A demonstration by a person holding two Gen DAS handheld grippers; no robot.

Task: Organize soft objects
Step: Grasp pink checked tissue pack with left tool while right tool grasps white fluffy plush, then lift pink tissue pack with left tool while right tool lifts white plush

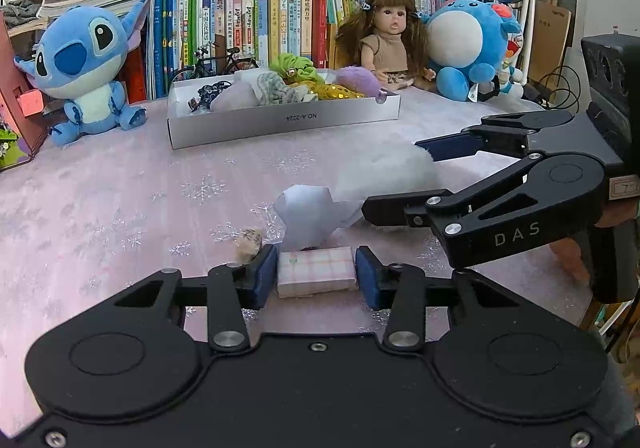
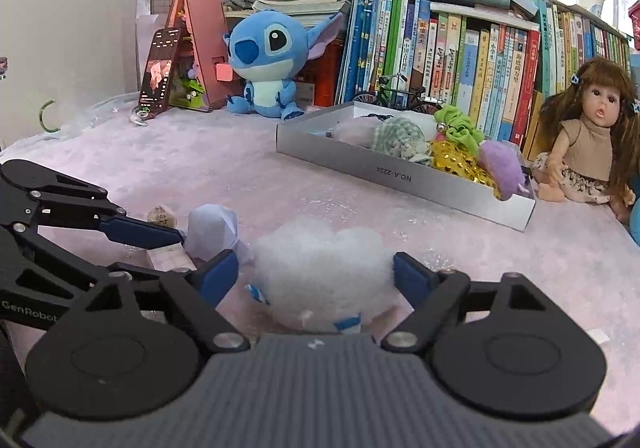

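Observation:
My left gripper (image 1: 316, 276) is shut on a small pink checked block (image 1: 316, 272) low over the pink tablecloth; the right wrist view shows it at the left (image 2: 172, 256). A folded white paper shape (image 1: 306, 211) and a small tan lump (image 1: 248, 244) lie just beyond the block. My right gripper (image 2: 316, 272) straddles a white fluffy toy (image 2: 324, 264). Its right pad touches the fluff, and a small gap shows at its left pad. From the left wrist view this gripper (image 1: 390, 175) reaches in from the right around the toy (image 1: 380, 171).
A shallow silver tray (image 1: 280, 119) further back holds several soft items, green, gold and purple among them. Behind it stand a blue plush (image 1: 86, 67), a doll (image 1: 386, 43), a round blue plush (image 1: 466, 43) and a wall of books. A phone (image 2: 158, 67) leans on a pink box at left.

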